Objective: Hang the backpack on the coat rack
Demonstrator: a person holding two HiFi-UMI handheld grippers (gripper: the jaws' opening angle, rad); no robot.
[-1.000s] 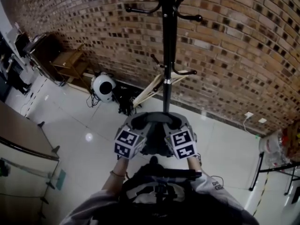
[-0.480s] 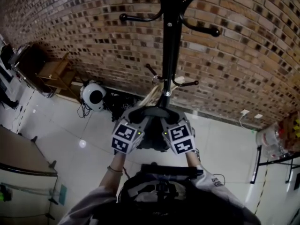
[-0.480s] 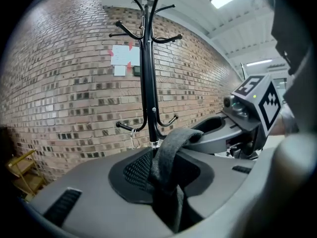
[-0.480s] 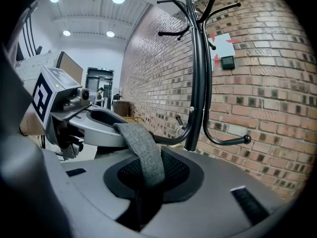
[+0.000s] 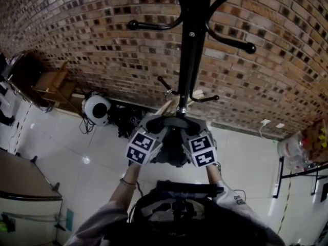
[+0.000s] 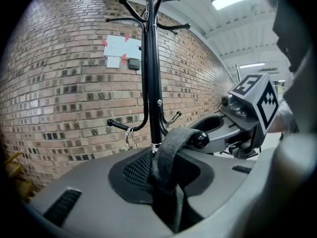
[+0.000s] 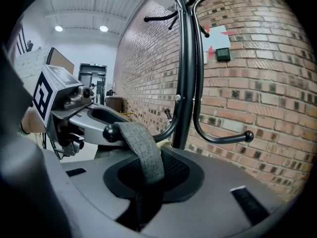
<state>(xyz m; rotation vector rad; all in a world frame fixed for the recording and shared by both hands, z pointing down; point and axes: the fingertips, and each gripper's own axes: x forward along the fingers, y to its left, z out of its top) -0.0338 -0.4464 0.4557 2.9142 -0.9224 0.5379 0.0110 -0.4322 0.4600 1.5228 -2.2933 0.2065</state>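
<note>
Right now both grippers are up close to the black coat rack, which stands on the pale tiled floor against a brick wall. The left gripper and right gripper sit side by side at the foot of the pole, marker cubes facing up. Each has its jaws closed on the backpack's grey carry strap.

From the left gripper the strap rises out of the slot between the jaws and bends over a low hook of the rack, just behind its ball tip. The right gripper is just beyond it.

The right gripper view shows the same from the other side. The carry strap climbs from the right gripper to the ball-ended hook, with the left gripper close behind.

The backpack shows only as a dark bulk between and under the two cubes. A white rounded object lies by the wall, off to the left. Paper sheets are stuck to the bricks.
</note>
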